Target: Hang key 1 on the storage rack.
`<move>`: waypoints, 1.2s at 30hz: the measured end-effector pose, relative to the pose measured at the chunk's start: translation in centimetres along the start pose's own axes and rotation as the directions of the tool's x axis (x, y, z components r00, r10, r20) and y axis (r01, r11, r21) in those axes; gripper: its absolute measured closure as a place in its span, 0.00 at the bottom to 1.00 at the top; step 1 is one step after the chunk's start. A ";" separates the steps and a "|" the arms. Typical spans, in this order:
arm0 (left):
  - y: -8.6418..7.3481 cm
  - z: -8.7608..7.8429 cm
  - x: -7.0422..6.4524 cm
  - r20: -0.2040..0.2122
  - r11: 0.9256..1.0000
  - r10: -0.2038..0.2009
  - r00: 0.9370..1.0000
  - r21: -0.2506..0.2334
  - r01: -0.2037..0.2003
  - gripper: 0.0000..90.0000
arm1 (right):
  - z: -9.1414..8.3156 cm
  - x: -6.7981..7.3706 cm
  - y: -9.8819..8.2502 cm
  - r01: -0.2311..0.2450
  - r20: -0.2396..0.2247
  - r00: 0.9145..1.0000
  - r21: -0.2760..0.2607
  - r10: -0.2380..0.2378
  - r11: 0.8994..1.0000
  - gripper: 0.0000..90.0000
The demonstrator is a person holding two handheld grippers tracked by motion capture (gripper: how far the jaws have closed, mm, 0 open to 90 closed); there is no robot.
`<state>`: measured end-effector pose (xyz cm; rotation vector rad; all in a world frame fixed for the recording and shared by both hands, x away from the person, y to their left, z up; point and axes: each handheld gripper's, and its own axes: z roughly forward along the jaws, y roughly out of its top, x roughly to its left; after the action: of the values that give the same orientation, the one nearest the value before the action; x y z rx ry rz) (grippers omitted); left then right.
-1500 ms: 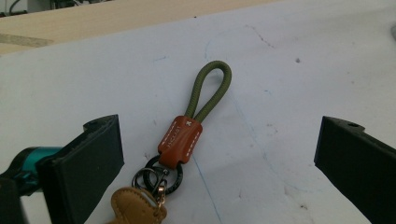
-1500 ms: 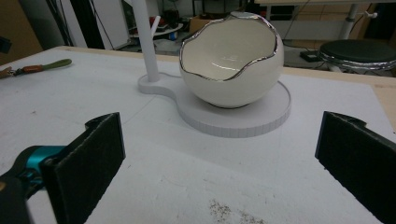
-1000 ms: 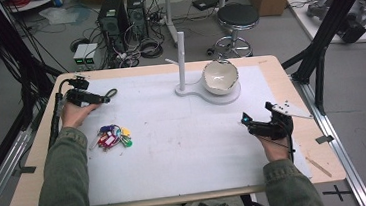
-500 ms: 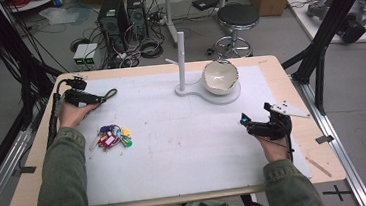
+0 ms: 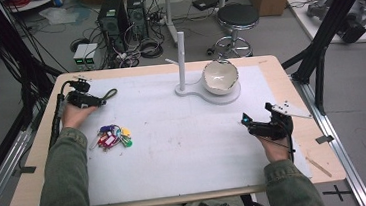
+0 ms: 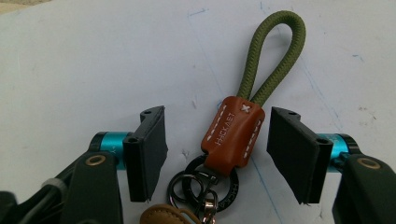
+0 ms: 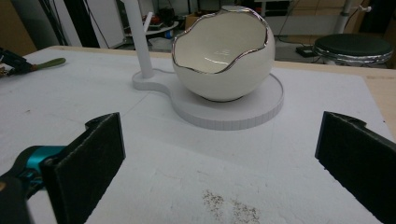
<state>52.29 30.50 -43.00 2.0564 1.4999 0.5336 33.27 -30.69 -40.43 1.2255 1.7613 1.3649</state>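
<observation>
Down at the left gripper (image 6: 217,149), the two black pads stand on either side of the keychain strap (image 6: 236,133), and there's daylight on both flanks: neither pad touches the brown leather tab. The jaws have just been closing in on it, now at a middling width with the tab square between them, nothing pinched yet. Just nearer than the tab, touching its lower end, sits the dark metal ring (image 6: 212,182) with smaller rings linked through it and a tan leather piece at the bottom edge. Beyond the tab, the olive-green cord loop (image 6: 273,60) runs straight away from the gripper, lying flat on the white mat (image 6: 93,60).

From the high view, the left gripper (image 5: 101,99) sits at the mat's far left corner with the strap (image 5: 110,94) poking out toward the middle. A bunch of coloured key tags (image 5: 114,137) lies near the strap, on the person's side of it, apart from it. Well away from the strap, across the mat, the right gripper (image 5: 245,121) rests with its jaws spread wide and empty, pointing toward the white stand (image 5: 182,58) and the egg-shaped bowl (image 5: 220,77) on the stand's round base. Both of those stand far to the right of the strap, at the mat's far edge.
</observation>
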 end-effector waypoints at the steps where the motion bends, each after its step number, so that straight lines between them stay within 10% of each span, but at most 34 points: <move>1: 0.0 0.0 0.1 0.003 1.000 -0.008 1.000 0.002 0.008 0.42 | 0.0 0.0 0.0 0.001 0.000 1.000 -0.001 -0.001 1.000 0.01; 13: -0.1 0.1 0.1 0.045 1.000 -0.007 0.999 -0.017 0.008 0.74 | -0.2 0.1 0.0 0.008 -0.004 1.000 -0.007 -0.008 1.000 0.01; 26: 0.1 -0.8 0.7 0.055 0.996 -0.076 0.996 -0.043 0.079 0.80 | -0.3 0.0 0.1 0.018 0.002 1.000 -0.015 -0.018 1.000 0.01; 36: 0.6 -2.9 0.4 0.062 0.997 -0.047 0.997 -0.060 0.051 0.80 | -0.4 0.2 0.0 0.019 -0.004 1.000 -0.011 -0.019 1.000 0.01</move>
<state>51.13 31.24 -40.34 1.9664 1.4765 0.4883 32.89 -30.65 -40.27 1.1978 1.7614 1.3649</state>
